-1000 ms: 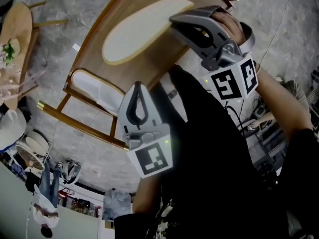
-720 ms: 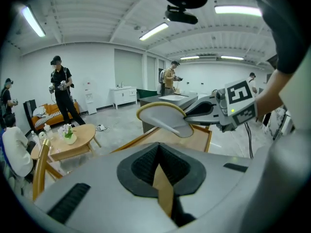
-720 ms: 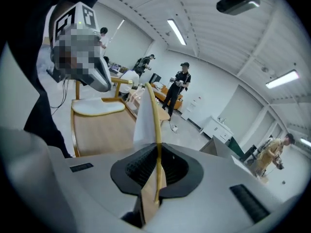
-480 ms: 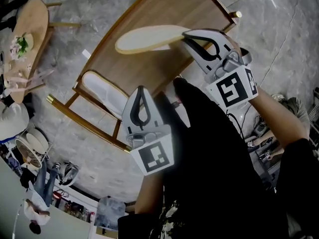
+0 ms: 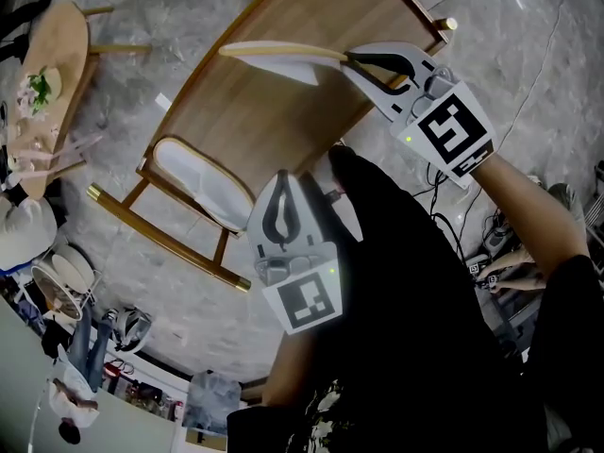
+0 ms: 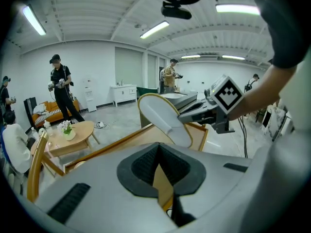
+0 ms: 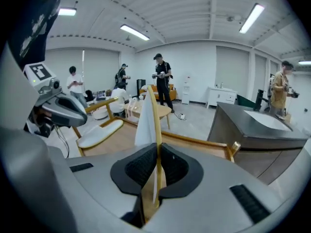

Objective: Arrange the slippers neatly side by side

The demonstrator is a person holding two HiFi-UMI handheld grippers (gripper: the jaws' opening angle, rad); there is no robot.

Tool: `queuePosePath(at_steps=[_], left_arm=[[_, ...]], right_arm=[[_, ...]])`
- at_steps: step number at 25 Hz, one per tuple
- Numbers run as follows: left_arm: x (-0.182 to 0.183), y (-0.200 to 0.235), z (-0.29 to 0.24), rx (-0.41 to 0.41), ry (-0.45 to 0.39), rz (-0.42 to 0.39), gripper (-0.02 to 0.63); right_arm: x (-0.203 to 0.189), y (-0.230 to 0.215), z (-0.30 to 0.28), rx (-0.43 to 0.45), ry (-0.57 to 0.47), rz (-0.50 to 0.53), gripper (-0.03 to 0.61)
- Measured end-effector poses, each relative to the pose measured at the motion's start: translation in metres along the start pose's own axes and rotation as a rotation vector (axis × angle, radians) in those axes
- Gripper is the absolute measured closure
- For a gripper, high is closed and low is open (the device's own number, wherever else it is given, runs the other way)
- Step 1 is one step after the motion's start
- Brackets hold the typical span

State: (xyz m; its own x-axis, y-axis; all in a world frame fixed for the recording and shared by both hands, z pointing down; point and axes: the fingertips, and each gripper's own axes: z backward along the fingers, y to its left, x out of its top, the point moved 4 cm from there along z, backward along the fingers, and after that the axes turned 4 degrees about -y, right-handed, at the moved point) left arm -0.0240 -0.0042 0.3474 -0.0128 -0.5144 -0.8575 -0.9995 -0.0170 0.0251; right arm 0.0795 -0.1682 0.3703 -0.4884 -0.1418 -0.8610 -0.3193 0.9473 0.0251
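Held slipper [image 5: 283, 57] now rolled edge-on; right gripper [image 5: 351, 59] clamped on rim, left gripper [image 5: 280, 182] closed, empty. Level sole, lower beside lying slipper [image 5: 198, 179], parallel.

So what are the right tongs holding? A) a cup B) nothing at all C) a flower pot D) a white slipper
D: the right tongs are pinched on the thin edge of a white slipper, held up above the wooden rack.
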Motion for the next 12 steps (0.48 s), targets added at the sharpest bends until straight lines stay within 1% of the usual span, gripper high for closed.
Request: queuePosePath(at_steps=[2, 3, 4, 7, 8, 12], left_arm=[[0.001, -0.001, -0.001, -0.006, 0.005, -0.008, 0.615], [0.001, 0.0, -0.002, -0.007, 0.008, -0.011, 0.615], [0.001, 0.0, -0.002, -0.006, 0.01, -0.011, 0.615], [-0.001, 0.004, -0.002, 0.004, 0.016, -0.008, 0.615], [-0.002, 0.005, -0.002, 0.008, 0.017, -0.005, 0.615], [-0.004, 0.008, 0.001, 0.014, 0.032, -0.013, 0.615]], right_arm=[[-0.001, -0.009, -0.002, -0.023, -0.006, -0.035, 0.555], [-0.001, -0.014, -0.004, -0.034, -0.004, -0.035, 0.555], [-0.001, -0.018, -0.006, -0.043, -0.001, -0.02, 0.555], [-0.001, -0.021, -0.014, -0.058, 0.016, 0.095, 0.555], [-0.001, -0.022, -0.017, -0.06, 0.017, 0.118, 0.555], [-0.003, -0.035, -0.028, -0.095, 0.041, 0.109, 0.555]])
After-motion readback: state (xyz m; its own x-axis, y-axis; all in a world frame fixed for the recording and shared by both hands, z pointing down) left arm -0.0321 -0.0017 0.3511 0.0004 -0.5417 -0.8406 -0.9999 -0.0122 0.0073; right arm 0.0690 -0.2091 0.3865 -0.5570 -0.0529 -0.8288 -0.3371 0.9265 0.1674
